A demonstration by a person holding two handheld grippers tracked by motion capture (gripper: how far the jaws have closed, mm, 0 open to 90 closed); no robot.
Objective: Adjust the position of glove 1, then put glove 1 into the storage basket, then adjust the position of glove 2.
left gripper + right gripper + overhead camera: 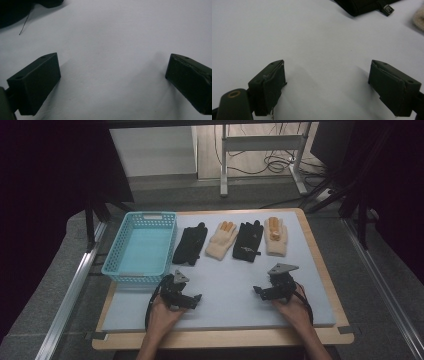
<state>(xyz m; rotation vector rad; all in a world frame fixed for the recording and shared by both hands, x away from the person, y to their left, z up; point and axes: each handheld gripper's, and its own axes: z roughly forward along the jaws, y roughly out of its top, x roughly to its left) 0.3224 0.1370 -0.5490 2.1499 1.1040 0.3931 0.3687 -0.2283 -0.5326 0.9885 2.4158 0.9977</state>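
Gloves in a row at the far side of my tabletop point(320, 270): black glove point(190, 244), cream glove point(222, 240), second black glove point(248, 241), second cream glove point(275, 236). Turquoise basket point(120, 255) sits left of them. I have the left gripper point(192, 299) and the right gripper point(260, 291) resting on the grey mat near me, jaws wide, nothing between them, well apart from the gloves.
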